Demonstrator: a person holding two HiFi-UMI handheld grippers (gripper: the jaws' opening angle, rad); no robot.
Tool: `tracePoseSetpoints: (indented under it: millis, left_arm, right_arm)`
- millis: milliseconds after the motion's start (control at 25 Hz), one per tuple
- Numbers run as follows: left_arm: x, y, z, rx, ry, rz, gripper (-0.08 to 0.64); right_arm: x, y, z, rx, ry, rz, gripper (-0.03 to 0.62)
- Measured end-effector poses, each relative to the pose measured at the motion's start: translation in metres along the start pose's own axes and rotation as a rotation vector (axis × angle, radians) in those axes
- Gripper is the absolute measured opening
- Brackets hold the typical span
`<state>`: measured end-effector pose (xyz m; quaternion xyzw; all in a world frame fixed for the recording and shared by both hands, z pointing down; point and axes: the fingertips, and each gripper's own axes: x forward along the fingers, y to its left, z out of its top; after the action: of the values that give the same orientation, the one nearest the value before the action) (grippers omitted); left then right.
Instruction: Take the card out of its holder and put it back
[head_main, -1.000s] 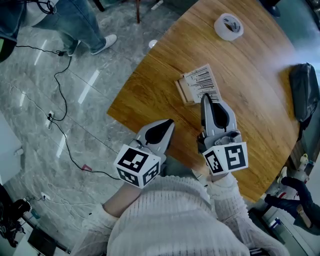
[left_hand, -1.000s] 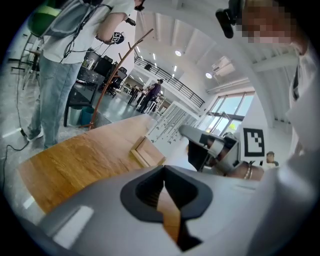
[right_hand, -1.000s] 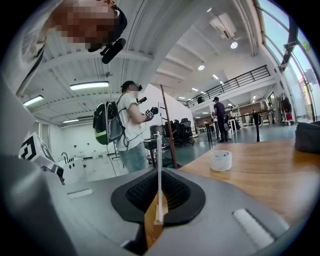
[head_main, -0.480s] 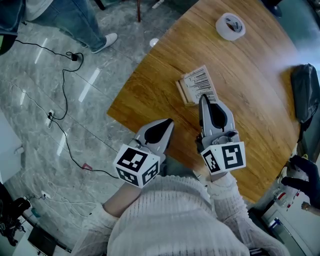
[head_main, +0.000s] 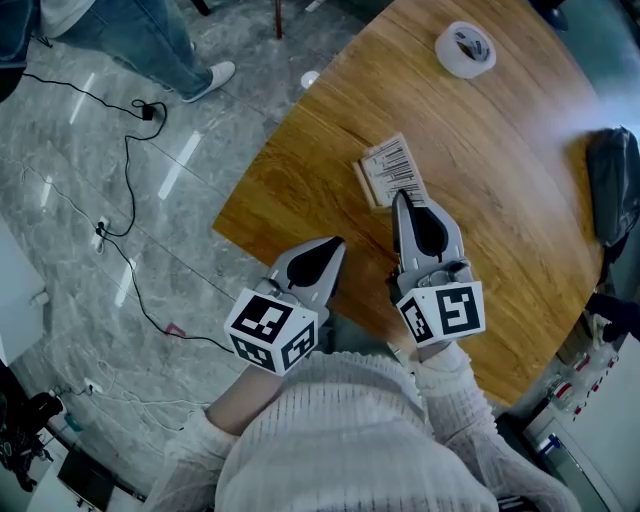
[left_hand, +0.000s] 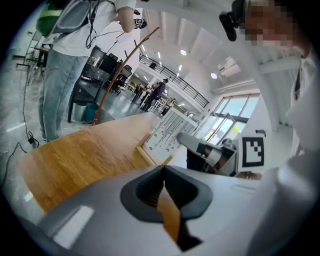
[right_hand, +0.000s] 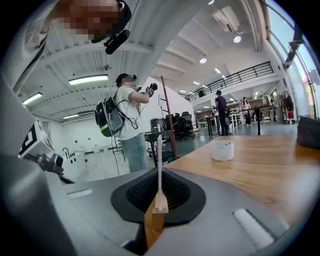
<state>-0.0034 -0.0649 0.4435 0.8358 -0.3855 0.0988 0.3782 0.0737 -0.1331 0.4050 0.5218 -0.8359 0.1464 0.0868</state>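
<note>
Pinching the white card edge-on, the right gripper has its jaws nearly closed on it, a grip only the right gripper view shows. The head view alone shows the barcode face, with the card's lower edge at the wooden holder on the table. The left gripper, at the card's 7 o'clock, has its jaws together and empty. There are two grippers, one card, one holder, one tape roll at 1 o'clock, and one black bag at 3 o'clock.
</note>
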Motion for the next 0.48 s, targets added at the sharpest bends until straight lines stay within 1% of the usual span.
tracePoseSetpoints:
  millis: [360,480]
  left_arm:
    - [0.007,-0.004,-0.001,-0.005,0.007,-0.002,0.008]
    - [0.001,0.0,-0.001,0.0,0.006,-0.001,0.008]
  right_arm:
    - [0.005,-0.007,-0.018,-0.01,0.075,-0.004,0.012]
    - [0.007,-0.001,-0.022,-0.016,0.087,-0.004,0.014]
